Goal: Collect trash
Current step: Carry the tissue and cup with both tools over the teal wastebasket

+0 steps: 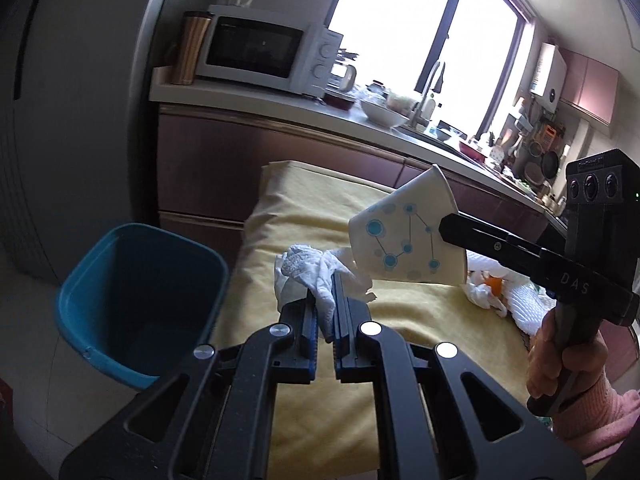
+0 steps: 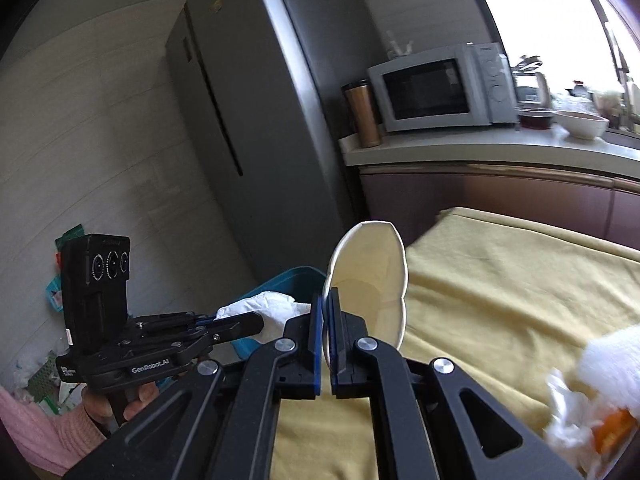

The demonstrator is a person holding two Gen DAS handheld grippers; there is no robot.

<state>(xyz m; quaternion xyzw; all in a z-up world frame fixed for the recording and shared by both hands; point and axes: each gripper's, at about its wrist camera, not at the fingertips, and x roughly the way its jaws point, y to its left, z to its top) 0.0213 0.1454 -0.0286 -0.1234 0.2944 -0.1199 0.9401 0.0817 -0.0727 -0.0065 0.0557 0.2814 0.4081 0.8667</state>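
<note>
My left gripper (image 1: 326, 300) is shut on a crumpled white tissue (image 1: 308, 270), held above the yellow-covered table (image 1: 360, 380) near its left edge. The tissue also shows in the right wrist view (image 2: 272, 308). My right gripper (image 2: 329, 304) is shut on the rim of a white paper cup (image 2: 372, 280), squashed and tipped on its side; its blue dot pattern shows in the left wrist view (image 1: 404, 236). A blue trash bin (image 1: 136, 300) stands open on the floor left of the table, its rim also showing in the right wrist view (image 2: 296, 276).
More crumpled tissue with orange peel (image 1: 490, 288) lies on the table at the right, also in the right wrist view (image 2: 592, 420). A kitchen counter (image 1: 280, 100) with a microwave (image 1: 264, 52), bowls and a sink runs behind. A grey fridge (image 2: 256, 120) stands at the left.
</note>
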